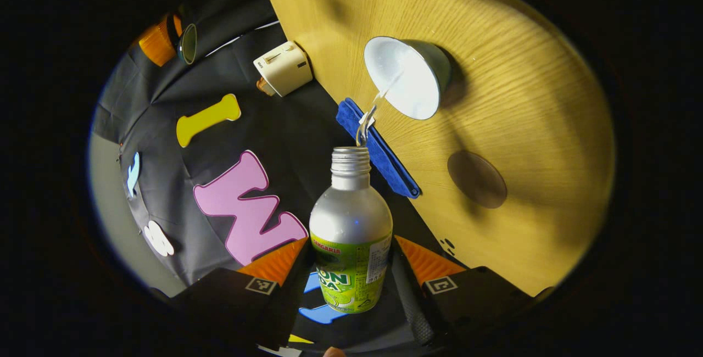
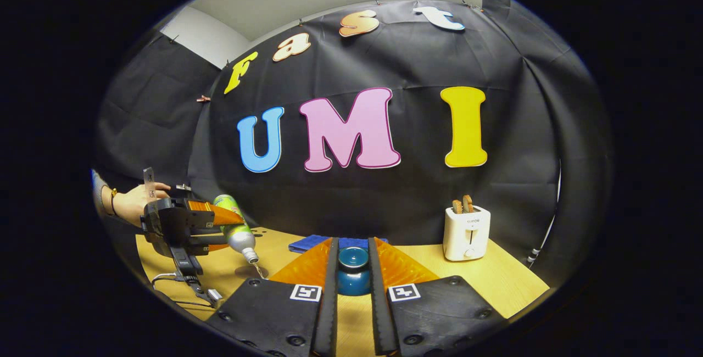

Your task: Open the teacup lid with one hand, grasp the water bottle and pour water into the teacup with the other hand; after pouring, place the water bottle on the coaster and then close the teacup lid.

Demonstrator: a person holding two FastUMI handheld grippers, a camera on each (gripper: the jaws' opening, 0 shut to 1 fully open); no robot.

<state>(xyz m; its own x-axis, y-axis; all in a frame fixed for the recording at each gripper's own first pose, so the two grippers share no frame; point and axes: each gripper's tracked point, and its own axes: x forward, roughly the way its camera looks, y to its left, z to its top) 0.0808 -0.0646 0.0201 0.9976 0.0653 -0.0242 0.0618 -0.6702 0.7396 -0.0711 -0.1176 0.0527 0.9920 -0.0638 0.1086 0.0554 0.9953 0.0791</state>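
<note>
Right gripper [image 2: 351, 269] is holding the teacup lid [image 2: 352, 270] between its jaws above the surface [image 2: 494, 280]. Far left, left gripper [image 2: 219, 225] is tipping the water bottle [image 2: 236, 229], water dribbling out. Toaster [image 2: 466, 233] is standing right.

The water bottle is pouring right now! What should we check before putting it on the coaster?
1. Left hand-held gripper holds the water bottle firmly: ok.
2. Stream lands inside the teacup: ok.
3. Coaster is free for the bottle: ok.
4. Right hand-held gripper keeps the teacup lid off the cup: ok.
5. Cup is full enough: cannot tell.
6. Blue cloth stays dry: cannot tell.
</note>
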